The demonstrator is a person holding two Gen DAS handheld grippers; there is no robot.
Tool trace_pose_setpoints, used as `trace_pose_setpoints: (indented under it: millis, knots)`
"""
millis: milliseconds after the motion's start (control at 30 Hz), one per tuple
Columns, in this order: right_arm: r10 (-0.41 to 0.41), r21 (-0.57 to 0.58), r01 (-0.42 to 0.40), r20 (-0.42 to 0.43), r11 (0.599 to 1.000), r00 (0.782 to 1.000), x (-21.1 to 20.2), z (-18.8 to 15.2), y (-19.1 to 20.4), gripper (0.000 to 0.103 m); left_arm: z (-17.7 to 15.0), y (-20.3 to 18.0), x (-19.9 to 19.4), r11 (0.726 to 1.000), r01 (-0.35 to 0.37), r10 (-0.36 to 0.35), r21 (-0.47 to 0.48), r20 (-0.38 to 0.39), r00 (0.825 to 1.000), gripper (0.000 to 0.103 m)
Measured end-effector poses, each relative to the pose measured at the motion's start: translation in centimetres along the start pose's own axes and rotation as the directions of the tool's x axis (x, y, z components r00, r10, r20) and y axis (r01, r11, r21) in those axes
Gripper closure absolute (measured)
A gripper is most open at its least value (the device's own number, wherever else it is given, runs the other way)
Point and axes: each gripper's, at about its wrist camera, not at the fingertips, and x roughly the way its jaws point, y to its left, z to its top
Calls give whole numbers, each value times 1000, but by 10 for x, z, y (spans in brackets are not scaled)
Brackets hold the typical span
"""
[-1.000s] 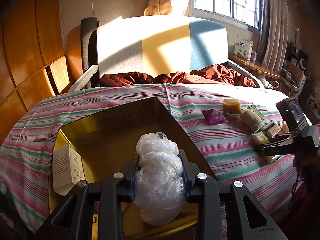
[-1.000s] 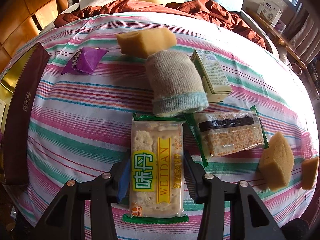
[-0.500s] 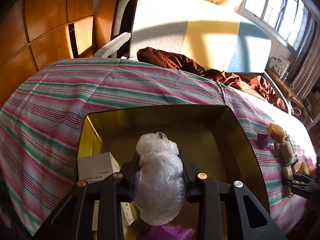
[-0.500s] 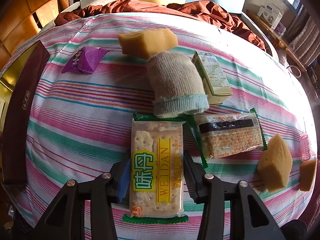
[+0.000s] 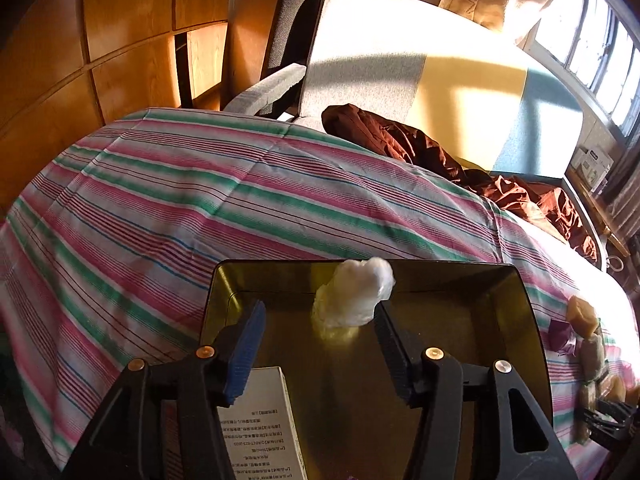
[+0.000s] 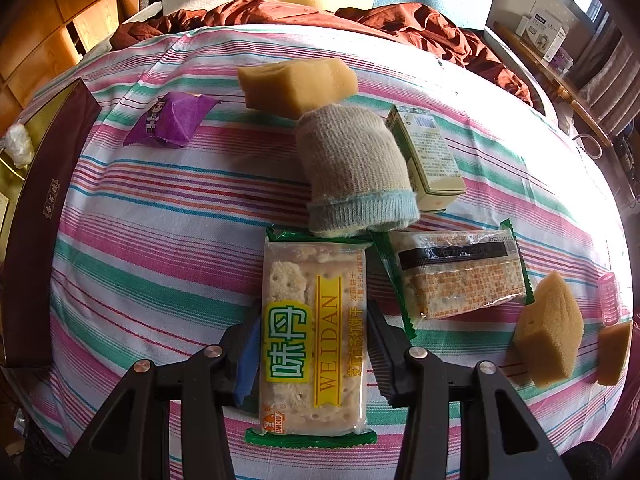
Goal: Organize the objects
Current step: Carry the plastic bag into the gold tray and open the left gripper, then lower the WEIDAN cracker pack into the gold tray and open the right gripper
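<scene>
A crumpled clear plastic bundle [image 5: 354, 296] lies inside the gold-lined box [image 5: 520, 320], against its far wall; it also shows in the right wrist view as the bundle [image 6: 18, 146]. My left gripper [image 5: 318, 312] hangs over the box with its jaws opening. The left pad stands well off the bundle, which rests by the right fingertip. My right gripper [image 6: 314, 312] points down at the striped cloth, shut on a green-edged cracker packet [image 6: 314, 340] that lies flat between its pads.
A white carton [image 5: 260, 420] lies in the box. On the cloth are a purple sweet packet [image 6: 170, 120], yellow sponges [image 6: 296, 84] [image 6: 550, 332], a rolled sock [image 6: 352, 172], a small carton [image 6: 430, 156] and a second cracker packet [image 6: 460, 276]. A brown cloth [image 5: 400, 140] lies behind.
My left gripper swung over the box, rolled, and opened; the plastic bundle left its pads and dropped into the box. The right gripper and its cracker packet stayed still.
</scene>
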Motion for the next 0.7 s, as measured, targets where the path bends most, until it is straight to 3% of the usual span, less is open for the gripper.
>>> trace_pose_setpoints:
  millis: [100,367,700]
  knots:
    - [-6,-5,6,2,1000,1000,3,0,0,56,-14,-6,-24,999,-17,14,41,58,998,45]
    - [-27,-16,27,14,1000,1000,-7,-8,10,56,-71,-28,-84,994,12,-30,110,167,986,40]
    - [1,-67,1,32,998,999,-13,-12,28,56,-113,-45,-114,989,24,-53,146,196,979,39]
